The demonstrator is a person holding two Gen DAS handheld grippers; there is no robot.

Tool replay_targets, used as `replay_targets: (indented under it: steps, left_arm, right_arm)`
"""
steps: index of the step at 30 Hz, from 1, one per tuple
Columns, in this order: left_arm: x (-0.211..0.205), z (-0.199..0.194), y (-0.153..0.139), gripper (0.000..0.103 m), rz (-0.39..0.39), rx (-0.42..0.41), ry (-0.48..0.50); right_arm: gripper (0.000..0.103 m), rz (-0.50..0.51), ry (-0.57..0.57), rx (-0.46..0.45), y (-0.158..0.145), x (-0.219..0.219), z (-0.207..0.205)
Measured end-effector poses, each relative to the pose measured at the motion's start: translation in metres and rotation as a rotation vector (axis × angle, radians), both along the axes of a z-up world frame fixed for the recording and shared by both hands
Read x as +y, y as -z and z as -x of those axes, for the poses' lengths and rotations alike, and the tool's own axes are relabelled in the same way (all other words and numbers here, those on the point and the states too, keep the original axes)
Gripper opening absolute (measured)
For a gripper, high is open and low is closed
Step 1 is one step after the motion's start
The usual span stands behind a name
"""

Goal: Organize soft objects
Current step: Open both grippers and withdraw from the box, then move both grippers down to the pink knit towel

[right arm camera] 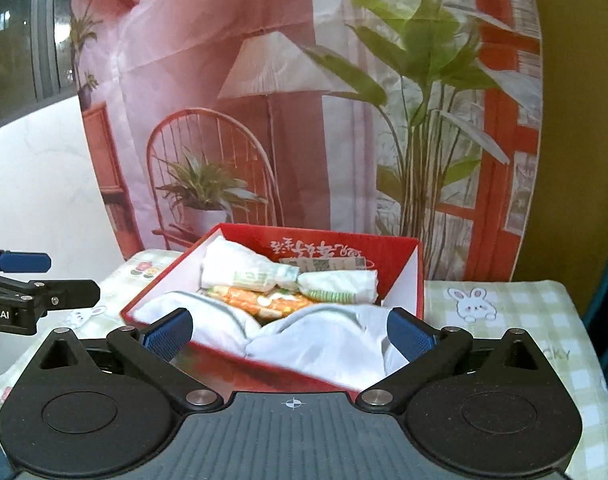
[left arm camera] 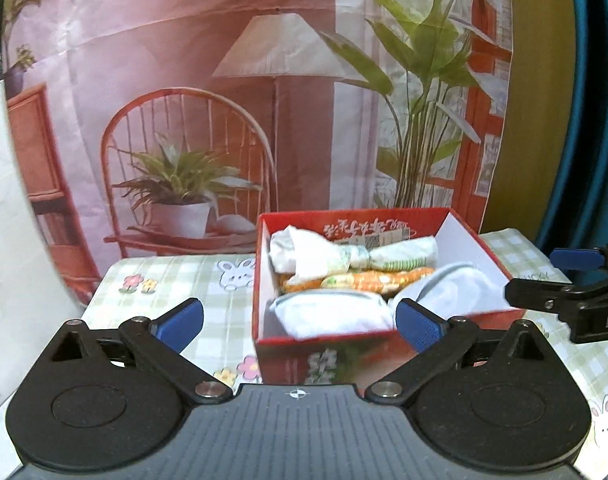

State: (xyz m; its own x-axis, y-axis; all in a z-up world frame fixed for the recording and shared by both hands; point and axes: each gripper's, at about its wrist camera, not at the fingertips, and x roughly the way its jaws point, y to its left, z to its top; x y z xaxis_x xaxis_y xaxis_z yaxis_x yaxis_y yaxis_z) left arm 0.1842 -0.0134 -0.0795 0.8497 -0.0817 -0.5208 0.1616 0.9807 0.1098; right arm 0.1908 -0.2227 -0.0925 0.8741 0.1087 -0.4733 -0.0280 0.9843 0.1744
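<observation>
So, red box [left arm camera: 384, 344] sits on the checked tabletop [left arm camera: 172, 280], open top, w/ soft stuff packed inside. At the back: a white roll [right arm camera: 260, 268] w/ a green-striped end, lying across the box. Under/in front of it, an orange patterned bundle [right arm camera: 264, 300]. Nearest the cameras: two white folded pieces w/ grey trim [right arm camera: 324, 340], side by side along the front wall; in the right wrist view one bulges over the rim. Printed lettering on the inner back wall.

Left claw [left arm camera: 300, 320]: jaws spread as wide as they go, nothing in them, box just ahead but not touched. Right claw [right arm camera: 290, 334]: same, fully spread, empty, front of box between the pads w/o contact. Printed room-scene backdrop [left arm camera: 224, 100] hangs behind the tabletop.
</observation>
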Motion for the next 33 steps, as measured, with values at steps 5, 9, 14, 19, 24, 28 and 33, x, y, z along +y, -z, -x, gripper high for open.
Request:
replay_targets:
  steps: [5,9,14,19,24,28,33]
  left_arm:
    - [0.010,0.018,0.006,0.103,0.037,0.021,-0.018]
    - [0.015,0.030,0.015,0.103,0.033,0.024,-0.035]
    - [0.024,0.045,0.034,0.103,0.026,0.034,-0.059]
    - [0.034,0.061,0.059,0.103,0.036,0.056,-0.104]
    - [0.040,0.072,0.083,0.103,0.115,0.084,-0.110]
    - [0.035,0.071,0.097,0.103,0.109,0.136,-0.100]
    - [0.038,0.068,0.103,0.103,0.099,0.157,-0.121]
  right_arm:
    - [0.103,-0.027,0.014,-0.012,0.006,0.002,0.027]
    - [0.103,-0.040,0.028,-0.016,0.016,0.005,0.046]
    - [0.103,-0.060,0.050,-0.011,0.036,0.010,0.070]
    - [0.103,-0.050,0.075,0.010,0.062,0.014,0.094]
    - [0.103,-0.018,0.061,0.110,0.098,0.019,0.114]
    - [0.103,0.023,0.065,0.148,0.119,0.024,0.126]
    - [0.103,0.000,0.101,0.132,0.125,0.017,0.131]
